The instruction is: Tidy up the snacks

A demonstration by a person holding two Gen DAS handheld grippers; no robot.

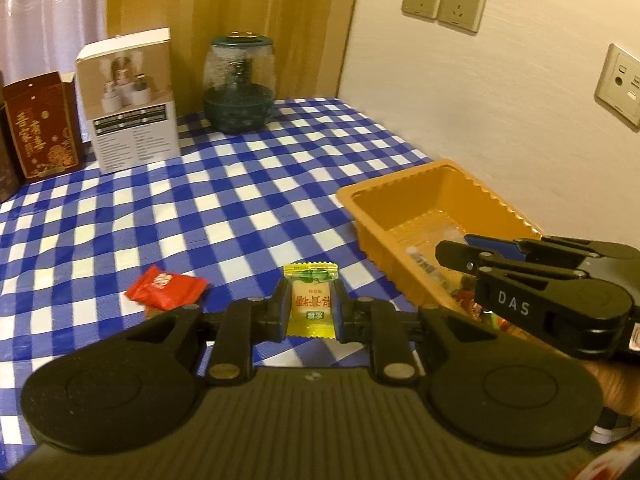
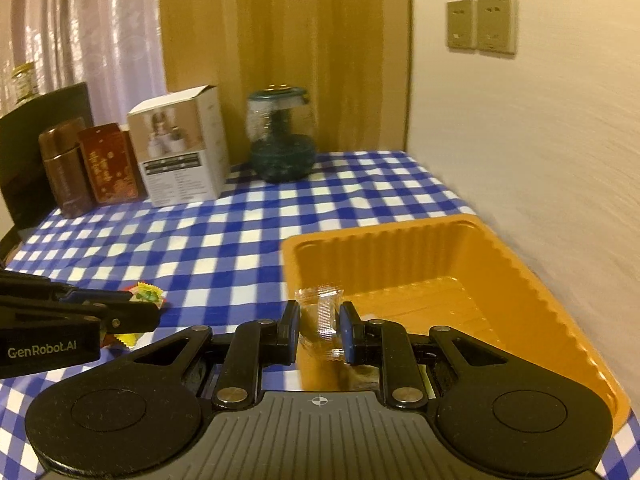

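The left gripper [image 1: 311, 309] is clamping its jaws on a yellow candy [image 1: 310, 300] above the checked worktop [image 1: 200, 208]. The right gripper [image 2: 320, 326] is pinching a clear-wrapped candy [image 2: 322, 316] over the orange tray [image 2: 532, 280]. A red packet [image 1: 166, 286] is lying nearby on the cloth.

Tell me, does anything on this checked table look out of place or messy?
One thing: a red snack packet lies loose on the checked cloth, outside the orange tray where other snacks sit. The left gripper holds a yellow candy, the right gripper a clear-wrapped one. Nothing looks spilled or damaged.
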